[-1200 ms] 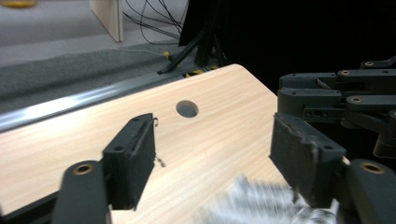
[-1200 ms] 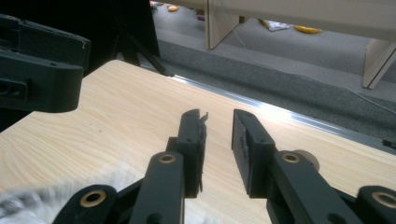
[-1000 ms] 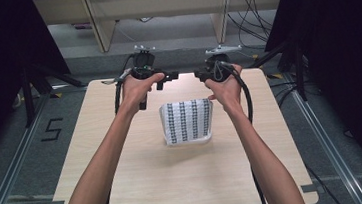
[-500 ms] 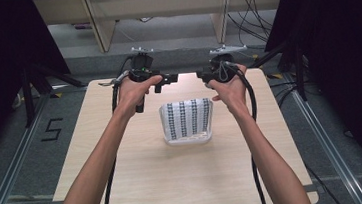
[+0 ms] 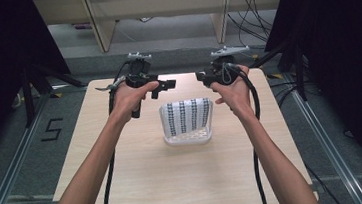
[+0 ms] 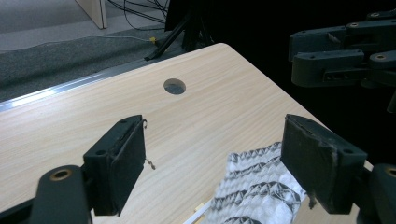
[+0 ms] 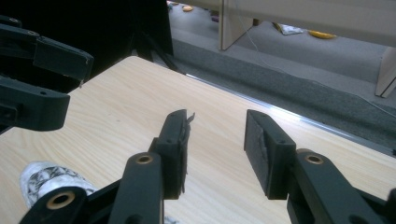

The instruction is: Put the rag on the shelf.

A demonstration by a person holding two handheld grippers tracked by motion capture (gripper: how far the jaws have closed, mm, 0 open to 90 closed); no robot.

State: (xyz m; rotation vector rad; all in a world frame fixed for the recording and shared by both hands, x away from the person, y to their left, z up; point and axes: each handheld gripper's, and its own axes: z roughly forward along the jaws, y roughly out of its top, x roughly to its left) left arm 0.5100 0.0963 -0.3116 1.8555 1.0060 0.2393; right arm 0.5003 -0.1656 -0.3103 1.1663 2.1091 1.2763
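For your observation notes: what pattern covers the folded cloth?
Black-and-white geometric rows on the cloth; clearest in the left gripper view.

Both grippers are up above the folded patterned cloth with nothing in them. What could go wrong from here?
The left gripper and right gripper point at each other with little gap, so they might collide as they descend. The cloth is a soft folded stack, and open jaws may pinch only its top layer and unfold it. A one-sided pull could drag it across the table.

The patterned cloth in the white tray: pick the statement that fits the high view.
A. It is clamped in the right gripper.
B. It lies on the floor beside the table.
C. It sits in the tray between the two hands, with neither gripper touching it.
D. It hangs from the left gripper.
C: the patterned cloth rests in the white tray, with the left gripper and the right gripper held above and behind it, jaws apart and nothing between them.
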